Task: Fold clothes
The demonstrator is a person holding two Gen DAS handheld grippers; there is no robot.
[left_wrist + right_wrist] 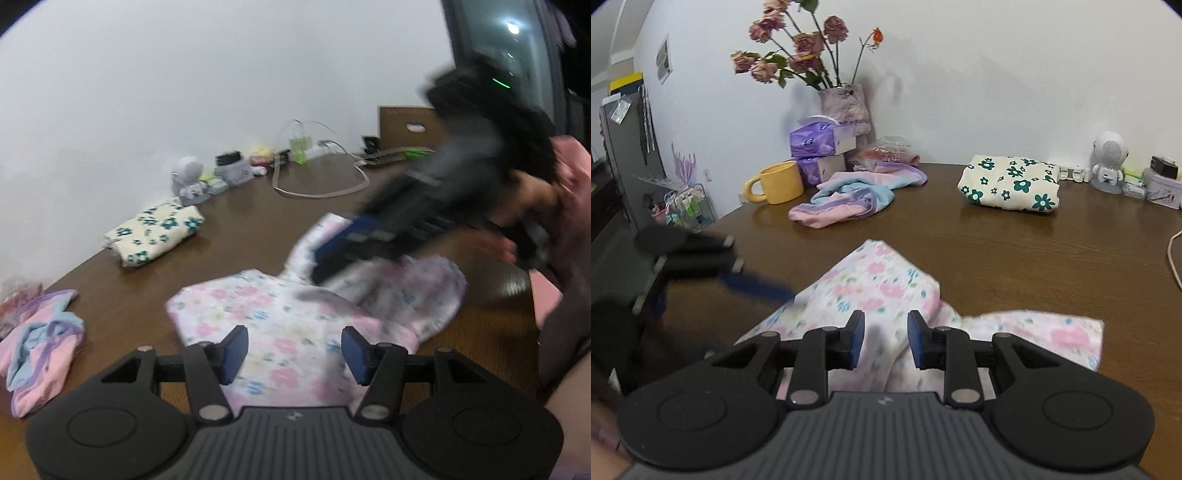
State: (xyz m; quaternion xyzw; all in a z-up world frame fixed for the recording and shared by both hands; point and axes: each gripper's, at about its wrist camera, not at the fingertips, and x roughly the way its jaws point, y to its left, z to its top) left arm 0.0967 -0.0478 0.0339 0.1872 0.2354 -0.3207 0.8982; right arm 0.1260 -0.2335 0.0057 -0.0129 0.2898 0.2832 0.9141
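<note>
Both grippers, L (291,354) and R (885,339), jaws apart, holding nothing; pink floral garment (871,288) directly below/ahead of both, half-folded.

Plain white wall (997,74) behind a brown wooden table (1034,258), dark window (495,48) at right

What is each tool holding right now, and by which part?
Nothing is held. The left tool and right tool both stand open above the pink floral garment, with no cloth pinched between their fingers.
</note>
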